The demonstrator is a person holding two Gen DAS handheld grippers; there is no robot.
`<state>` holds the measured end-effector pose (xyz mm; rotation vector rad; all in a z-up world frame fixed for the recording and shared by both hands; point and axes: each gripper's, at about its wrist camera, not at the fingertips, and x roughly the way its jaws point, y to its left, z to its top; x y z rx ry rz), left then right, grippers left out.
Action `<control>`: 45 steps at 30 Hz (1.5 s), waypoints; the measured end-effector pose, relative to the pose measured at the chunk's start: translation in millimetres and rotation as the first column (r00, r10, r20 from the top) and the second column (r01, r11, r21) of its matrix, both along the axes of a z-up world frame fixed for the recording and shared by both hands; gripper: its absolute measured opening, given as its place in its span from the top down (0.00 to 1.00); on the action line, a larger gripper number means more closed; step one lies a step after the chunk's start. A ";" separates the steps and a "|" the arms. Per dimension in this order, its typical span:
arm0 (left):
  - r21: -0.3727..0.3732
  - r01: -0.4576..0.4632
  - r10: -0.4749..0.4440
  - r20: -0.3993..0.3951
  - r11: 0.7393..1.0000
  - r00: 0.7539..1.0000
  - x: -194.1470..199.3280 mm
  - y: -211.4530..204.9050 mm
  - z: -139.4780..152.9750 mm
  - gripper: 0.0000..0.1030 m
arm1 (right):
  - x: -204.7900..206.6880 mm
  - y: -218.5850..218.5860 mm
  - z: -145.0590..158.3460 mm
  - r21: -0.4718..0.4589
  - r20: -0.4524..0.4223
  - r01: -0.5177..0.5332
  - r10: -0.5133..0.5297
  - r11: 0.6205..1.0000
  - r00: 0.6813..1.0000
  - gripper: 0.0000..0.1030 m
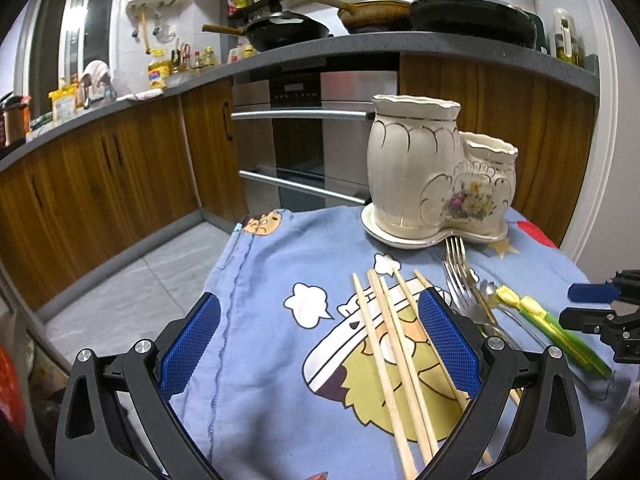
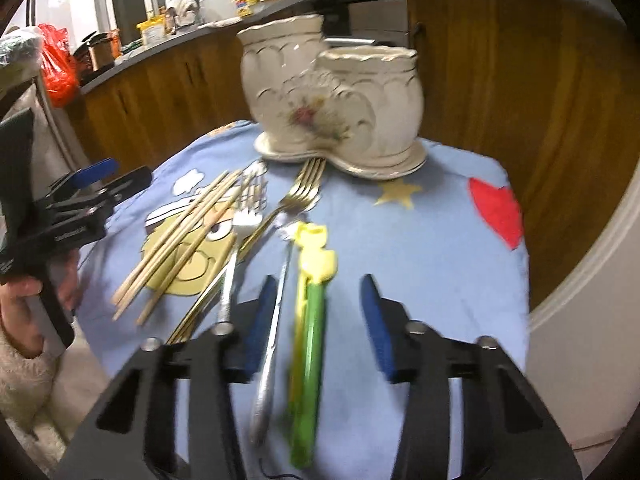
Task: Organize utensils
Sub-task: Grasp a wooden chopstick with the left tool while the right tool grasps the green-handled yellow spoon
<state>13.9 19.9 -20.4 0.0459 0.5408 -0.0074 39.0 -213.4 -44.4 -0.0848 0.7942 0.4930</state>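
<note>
A cream ceramic two-pot utensil holder (image 1: 436,172) (image 2: 332,92) stands at the far side of a small table under a blue cartoon cloth (image 1: 280,264) (image 2: 432,240). Several wooden chopsticks (image 1: 392,356) (image 2: 184,236) lie on the cloth between my left gripper's fingers. My left gripper (image 1: 320,344) is open and empty above them. Forks (image 1: 460,280) (image 2: 300,196), a spoon and green and yellow utensils (image 1: 560,332) (image 2: 310,316) lie beside them. My right gripper (image 2: 320,320) is open, straddling the green and yellow utensils and a silver handle (image 2: 268,368). It shows at the left wrist view's right edge (image 1: 600,308).
Wooden kitchen cabinets (image 1: 120,168) with a grey countertop (image 1: 360,46) holding pans and bottles run behind the table, with a built-in oven (image 1: 304,140). The tiled floor (image 1: 132,288) lies to the left. A red bag (image 2: 56,72) sits far left. The left gripper shows at the right wrist view's left (image 2: 80,196).
</note>
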 end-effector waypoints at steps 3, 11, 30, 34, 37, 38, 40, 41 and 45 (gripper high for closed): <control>0.000 0.002 -0.002 -0.015 1.000 1.000 2.1 0.4 -1.5 0.05 | -0.6 4.6 -5.6 -0.002 -0.024 -0.017 0.017 1.000 1.000 0.71; 0.000 0.006 -0.006 -0.039 1.000 0.999 5.2 0.4 -3.3 0.05 | 4.2 0.9 -13.6 0.015 -0.084 -0.008 0.009 1.000 0.996 0.80; -0.032 0.107 -0.112 -0.231 0.994 0.967 21.3 -13.2 -24.9 0.37 | -4.3 -12.0 21.7 0.145 0.073 0.022 -0.033 0.989 0.997 0.91; -0.021 0.101 -0.103 -0.264 0.995 0.959 22.2 -18.2 -28.9 0.54 | -2.8 -12.8 24.5 0.150 0.091 0.029 -0.043 0.988 0.995 0.91; 0.001 0.107 -0.102 -0.287 0.994 0.953 22.8 -25.3 -31.3 0.62 | -5.6 -14.2 27.6 0.157 0.114 0.031 -0.049 0.987 0.992 0.91; 0.018 0.102 -0.092 -0.295 0.995 0.951 23.0 -27.0 -31.1 0.65 | -6.9 -15.3 29.2 0.160 0.127 0.035 -0.056 0.986 0.990 0.91; 0.038 0.107 -0.089 -0.326 0.994 0.941 27.9 -30.2 -32.6 0.69 | -10.4 -17.9 32.2 0.166 0.150 0.042 -0.068 0.985 0.986 0.91; 0.047 0.109 -0.087 -0.333 0.993 0.939 30.4 -31.3 -31.9 0.69 | -11.1 -19.3 34.3 0.173 0.160 0.043 -0.071 0.984 0.984 0.91; 0.054 0.129 -0.100 -0.371 0.990 0.923 38.1 -33.6 -28.0 0.75 | -14.0 -23.0 39.3 0.194 0.189 0.038 -0.075 0.980 0.979 0.91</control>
